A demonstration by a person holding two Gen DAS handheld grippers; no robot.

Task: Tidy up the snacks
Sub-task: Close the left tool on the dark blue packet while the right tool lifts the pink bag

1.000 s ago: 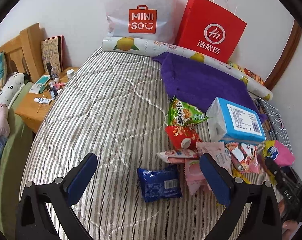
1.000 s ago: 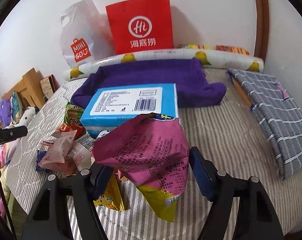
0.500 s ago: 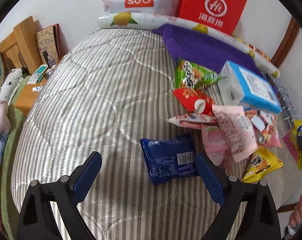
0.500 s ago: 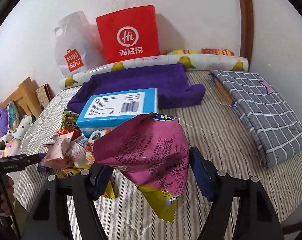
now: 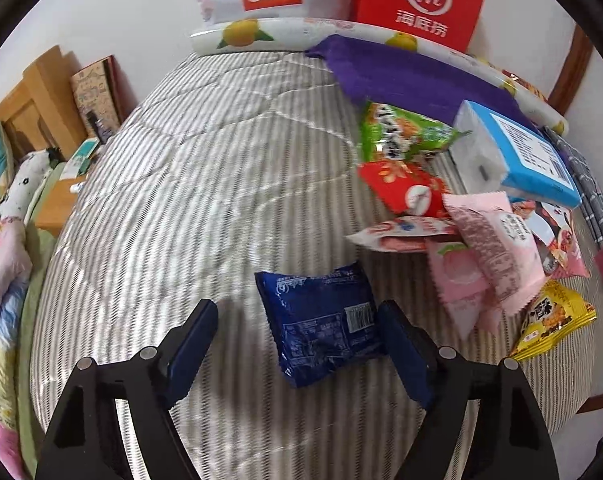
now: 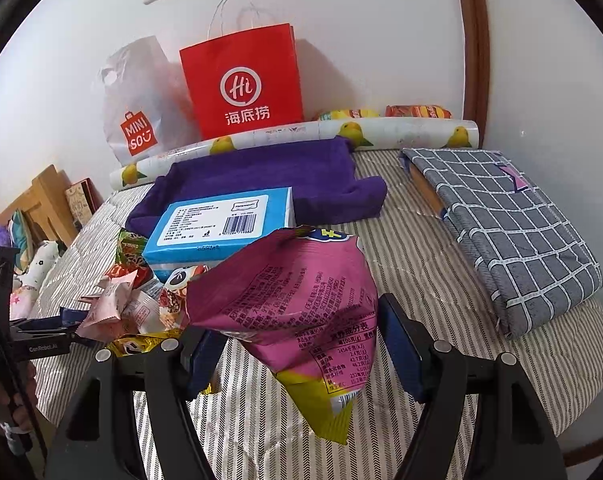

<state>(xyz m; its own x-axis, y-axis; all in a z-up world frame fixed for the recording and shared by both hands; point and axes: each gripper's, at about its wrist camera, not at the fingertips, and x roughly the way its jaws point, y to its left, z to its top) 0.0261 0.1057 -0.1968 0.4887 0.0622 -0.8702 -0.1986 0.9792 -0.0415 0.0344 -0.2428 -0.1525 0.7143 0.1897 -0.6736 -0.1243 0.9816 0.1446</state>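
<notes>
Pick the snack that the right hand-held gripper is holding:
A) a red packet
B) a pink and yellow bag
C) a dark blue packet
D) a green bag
B: in the right wrist view the pink and yellow bag sits clamped between the fingers of the right hand-held gripper, lifted above the striped bedcover.

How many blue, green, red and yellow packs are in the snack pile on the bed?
Blue pack: 1
Green pack: 1
Red pack: 1
Yellow pack: 1
Total: 4
</notes>
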